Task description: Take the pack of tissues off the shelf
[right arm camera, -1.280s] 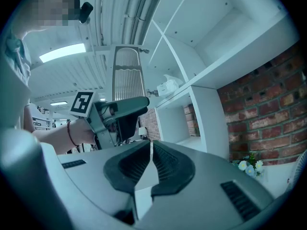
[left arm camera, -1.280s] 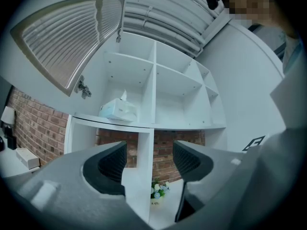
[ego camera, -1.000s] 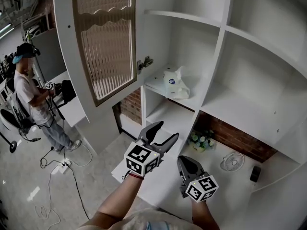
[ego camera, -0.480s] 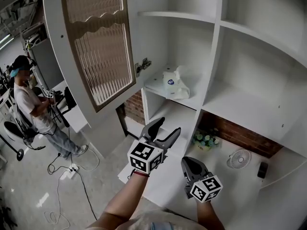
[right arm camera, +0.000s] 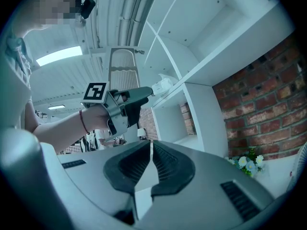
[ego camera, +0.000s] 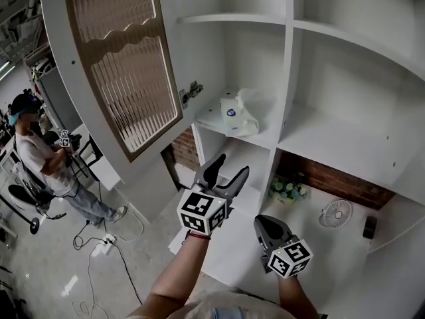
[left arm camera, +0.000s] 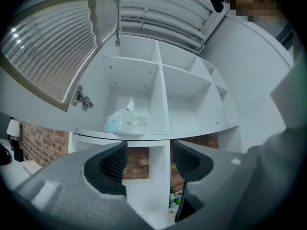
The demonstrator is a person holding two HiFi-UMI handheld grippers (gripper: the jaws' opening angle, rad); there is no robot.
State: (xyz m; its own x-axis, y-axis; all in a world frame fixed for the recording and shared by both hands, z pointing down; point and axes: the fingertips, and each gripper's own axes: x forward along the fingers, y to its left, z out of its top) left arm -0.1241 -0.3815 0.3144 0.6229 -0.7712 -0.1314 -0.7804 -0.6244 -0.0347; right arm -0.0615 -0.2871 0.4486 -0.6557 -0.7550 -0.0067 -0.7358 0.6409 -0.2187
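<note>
- R gripper (ego camera: 261, 220), a grey two-jaw tool w/ black-white marker cube, sits at 5 o'clock in head view, nearest the body. Its own view shows the dark ribbed jaws pressed together w/ nothing btwn them.
- L gripper (ego camera: 231, 167), same build, is at approx frame centre, at 11 o'clock from the R one, on a bare forearm. Jaws stand apart and empty; only white shelving shows thru the gap.
- Both hover over the white lower counter (ego camera: 325, 251), apart from each other.
- At 3 o'clock from L gripper: small bunch of blue-white flowers (ego camera: 287, 190) against a red brick back wall (ego camera: 332, 181). Further toward 4 o'clock are a small round white fan (ego camera: 337, 212) and a small dark object (ego camera: 370, 226); can't tell what it is.
- Pack of tissues (ego camera: 239, 115): soft white pack w/ blue label, one tissue sticking up. It lies on the white shelf board (ego camera: 207, 119) at 12 o'clock from L gripper, left of the upright white divider (ego camera: 287, 78), well apart from both grippers.
- At 10 o'clock: open white cabinet door w/ ribbed glass panel (ego camera: 126, 65), metal hinge (ego camera: 192, 88) beside it.
- Farthest, at 9 o'clock: a person in a cap and light shirt (ego camera: 36, 158), cables (ego camera: 99, 244) on the grey floor nearby.
</note>
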